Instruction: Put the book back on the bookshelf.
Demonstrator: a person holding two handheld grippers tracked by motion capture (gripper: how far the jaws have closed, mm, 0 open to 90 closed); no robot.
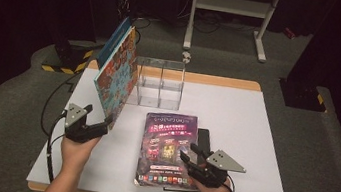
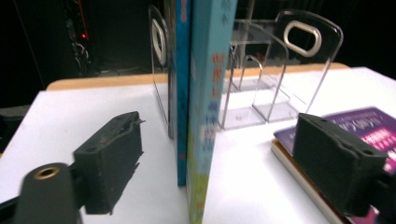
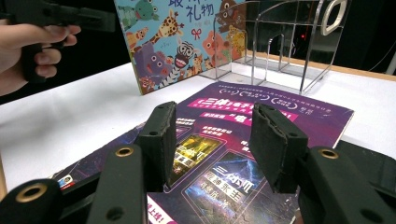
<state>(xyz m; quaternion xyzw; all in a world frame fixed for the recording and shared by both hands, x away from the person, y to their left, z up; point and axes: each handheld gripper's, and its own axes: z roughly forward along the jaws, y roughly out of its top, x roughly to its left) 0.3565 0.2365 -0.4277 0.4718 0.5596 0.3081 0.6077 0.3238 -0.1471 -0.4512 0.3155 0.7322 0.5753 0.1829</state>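
A colourful animal picture book point(image 1: 116, 76) stands on edge, leaning against the left side of a clear acrylic book holder point(image 1: 160, 82). My left gripper point(image 1: 99, 119) is at the book's near bottom corner. In the left gripper view its jaws stand wide apart on either side of the book point(image 2: 205, 93), with a gap at each pad, so my left gripper point(image 2: 219, 163) is open. A purple book point(image 1: 164, 140) lies flat on the table on top of a black book point(image 1: 204, 137). My right gripper point(image 3: 210, 135) hovers open over the purple cover point(image 3: 280, 107), holding nothing.
The white table point(image 1: 253, 138) has free room to the right of the books and holder. A white metal stand point(image 1: 231, 6) is on the floor behind it. Yellow-and-black striped bases point(image 1: 64, 63) sit off the table's back left corner.
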